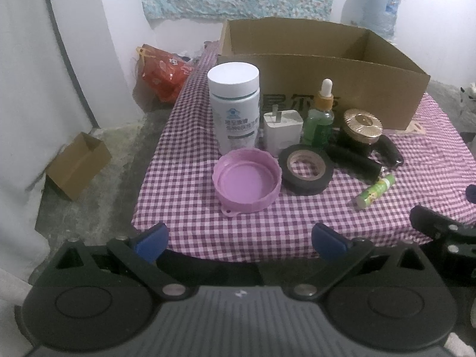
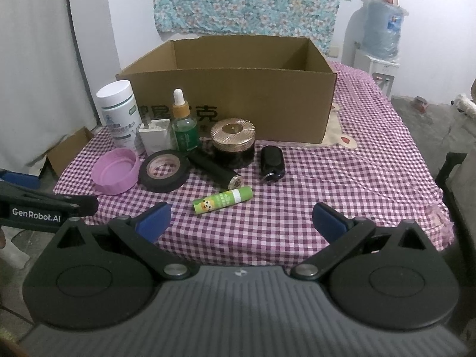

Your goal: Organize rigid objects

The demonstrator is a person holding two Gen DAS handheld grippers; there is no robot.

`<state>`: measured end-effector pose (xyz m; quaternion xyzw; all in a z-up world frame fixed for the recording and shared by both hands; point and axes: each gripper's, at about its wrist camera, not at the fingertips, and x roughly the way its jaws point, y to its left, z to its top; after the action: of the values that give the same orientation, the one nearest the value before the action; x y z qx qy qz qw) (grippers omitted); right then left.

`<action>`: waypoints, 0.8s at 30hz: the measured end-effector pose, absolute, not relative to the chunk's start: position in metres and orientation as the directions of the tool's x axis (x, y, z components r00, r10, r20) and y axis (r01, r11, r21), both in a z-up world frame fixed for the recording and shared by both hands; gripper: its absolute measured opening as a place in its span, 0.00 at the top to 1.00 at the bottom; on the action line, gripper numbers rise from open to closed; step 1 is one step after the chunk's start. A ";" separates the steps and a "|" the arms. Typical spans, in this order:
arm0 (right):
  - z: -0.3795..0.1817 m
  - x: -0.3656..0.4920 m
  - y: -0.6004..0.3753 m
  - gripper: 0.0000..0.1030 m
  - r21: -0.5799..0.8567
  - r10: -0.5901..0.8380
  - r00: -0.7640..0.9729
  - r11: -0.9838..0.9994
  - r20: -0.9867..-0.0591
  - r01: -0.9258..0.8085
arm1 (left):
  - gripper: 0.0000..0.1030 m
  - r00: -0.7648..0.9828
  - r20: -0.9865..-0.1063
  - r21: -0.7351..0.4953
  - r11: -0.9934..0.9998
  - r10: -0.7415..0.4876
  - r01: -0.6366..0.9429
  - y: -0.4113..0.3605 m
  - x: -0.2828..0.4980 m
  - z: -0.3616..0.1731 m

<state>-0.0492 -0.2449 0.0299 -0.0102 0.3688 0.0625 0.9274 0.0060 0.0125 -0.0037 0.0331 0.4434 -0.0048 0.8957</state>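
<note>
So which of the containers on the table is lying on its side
The small green tube, flat on the checked cloth nearest the claws; the white bottle, dropper bottle and gold-lidded jar stand upright.

Probably home room — gingham tablecloth (image 2: 327,178), water dispenser (image 2: 382,32), floral wall cloth (image 2: 247,0).

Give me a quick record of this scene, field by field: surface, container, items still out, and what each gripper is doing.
surface: checked tablecloth
container: open cardboard box, at the back; inside not visible
items out: white bottle, white charger plug, green dropper bottle, gold-lidded jar, pink lid, black tape roll, black cylinder, small black case, green tube
left gripper: open, empty, short of the pink lid
right gripper: open, empty, just short of the green tube
</note>
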 end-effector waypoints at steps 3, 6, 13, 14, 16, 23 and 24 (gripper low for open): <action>0.030 -0.049 -0.246 0.01 0.035 0.115 0.720 0.991 -0.684 -0.126 | 0.00 0.612 -0.791 0.039 0.998 0.000 0.051 0.012 0.006 -0.004; 0.030 -0.050 -0.249 0.01 0.044 0.116 0.737 0.992 -0.666 -0.116 | 0.00 0.620 -0.784 0.025 0.997 -0.025 0.072 0.010 0.008 -0.004; 0.026 -0.048 -0.265 0.01 0.077 0.129 0.755 0.992 -0.643 -0.105 | 0.00 0.657 -0.737 -0.054 0.983 -0.158 0.176 0.005 0.011 -0.004; 0.026 -0.047 -0.269 0.01 0.086 0.130 0.761 0.991 -0.635 -0.098 | 0.00 0.663 -0.724 -0.078 0.978 -0.189 0.194 0.005 0.011 -0.004; 0.028 -0.045 -0.277 0.01 0.097 0.124 0.779 0.992 -0.614 -0.081 | 0.00 0.681 -0.688 -0.120 0.965 -0.250 0.232 0.004 0.013 -0.003; 0.029 -0.022 -0.301 0.06 0.128 0.103 0.800 0.991 -0.592 -0.033 | 0.08 0.679 -0.631 -0.145 0.917 -0.375 0.372 -0.023 0.032 0.001; 0.028 -0.016 -0.304 0.08 0.135 0.105 0.797 0.990 -0.595 -0.030 | 0.09 0.667 -0.630 -0.156 0.906 -0.397 0.393 -0.028 0.036 0.002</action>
<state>-0.0162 -0.3039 0.0277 0.0592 0.3168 0.0358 0.9460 0.0356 -0.0275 0.0016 -0.0034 0.3458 -0.2163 0.9130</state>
